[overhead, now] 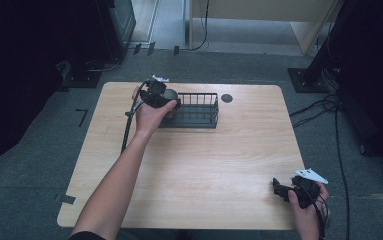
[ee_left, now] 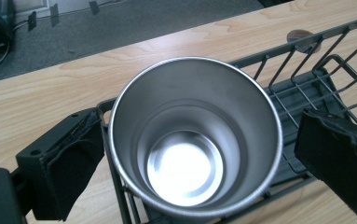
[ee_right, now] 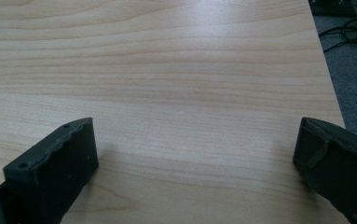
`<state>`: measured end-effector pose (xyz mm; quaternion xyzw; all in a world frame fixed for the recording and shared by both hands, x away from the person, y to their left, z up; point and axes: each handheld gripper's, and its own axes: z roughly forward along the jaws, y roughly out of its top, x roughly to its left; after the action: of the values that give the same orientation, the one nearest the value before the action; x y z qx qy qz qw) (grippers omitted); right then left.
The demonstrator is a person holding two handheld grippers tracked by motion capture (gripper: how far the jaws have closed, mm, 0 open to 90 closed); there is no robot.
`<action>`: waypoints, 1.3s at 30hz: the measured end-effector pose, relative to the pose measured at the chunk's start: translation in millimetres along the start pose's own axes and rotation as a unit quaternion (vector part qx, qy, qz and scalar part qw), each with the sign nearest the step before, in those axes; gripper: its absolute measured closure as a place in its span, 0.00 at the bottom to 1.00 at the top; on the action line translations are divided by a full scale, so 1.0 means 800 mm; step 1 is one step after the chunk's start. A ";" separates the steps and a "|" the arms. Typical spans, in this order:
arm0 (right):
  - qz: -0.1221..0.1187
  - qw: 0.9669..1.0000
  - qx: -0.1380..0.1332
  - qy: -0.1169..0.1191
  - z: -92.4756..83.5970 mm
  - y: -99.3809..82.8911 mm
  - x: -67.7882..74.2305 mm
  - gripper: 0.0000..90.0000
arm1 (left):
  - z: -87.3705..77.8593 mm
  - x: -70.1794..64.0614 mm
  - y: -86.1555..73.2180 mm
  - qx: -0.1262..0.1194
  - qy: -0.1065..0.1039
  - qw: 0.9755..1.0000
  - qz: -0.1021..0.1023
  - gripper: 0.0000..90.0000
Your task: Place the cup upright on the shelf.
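Note:
A shiny steel cup (ee_left: 195,102) stands upright in the left end of a black wire basket (ee_left: 306,79), its mouth facing the left gripper's camera. My left gripper (ee_left: 199,140) straddles the cup with its jaws open; both black pads (ee_left: 73,158) stand a little off the rim. From above, the left gripper (overhead: 170,101) is at the basket's (overhead: 199,107) left end, at the back of the table, and the hand partly hides the cup (overhead: 171,94). My right gripper (overhead: 278,189) rests near the front right corner, and its jaws (ee_right: 195,158) are open over bare wood.
The wooden table (overhead: 204,160) has a round grey cable hole (overhead: 227,98) just behind the basket. Cables lie on the grey floor to the right (overhead: 329,105). Dark stands and equipment surround the table at the back left and right.

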<state>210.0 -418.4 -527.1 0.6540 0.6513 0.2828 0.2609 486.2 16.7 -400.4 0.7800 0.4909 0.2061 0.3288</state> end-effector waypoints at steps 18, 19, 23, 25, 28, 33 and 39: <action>0.000 1.000 0.000 0.000 0.000 0.000 0.000 0.00 | -0.045 0.009 -0.022 -0.001 -0.007 1.000 0.006 0.00; 0.000 1.000 0.000 0.000 0.000 0.000 0.000 0.00 | -0.047 0.010 -0.024 0.000 -0.004 1.000 0.006 0.00; 0.000 1.000 0.000 0.000 0.000 0.000 0.000 0.00 | -0.052 0.014 -0.031 0.001 -0.006 1.000 0.003 0.00; 0.000 1.000 0.000 0.000 0.000 0.000 0.000 0.00 | -0.054 0.014 -0.034 0.004 -0.004 1.000 0.005 0.00; 0.000 1.000 0.000 0.000 0.000 0.000 0.000 0.00 | -0.057 0.016 -0.041 0.002 -0.002 1.000 0.002 0.00; 0.000 1.000 0.000 0.000 0.000 0.000 0.000 0.00 | -0.063 0.015 -0.049 0.001 -0.004 1.000 0.003 0.00; 0.000 1.000 0.000 0.000 0.000 0.000 0.000 0.00 | -0.071 0.019 -0.060 0.001 -0.002 1.000 0.003 0.00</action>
<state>210.1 -418.4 -527.1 0.6540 0.6514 0.2827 0.2609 426.2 62.2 -395.1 0.7822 0.4880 0.2056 0.3283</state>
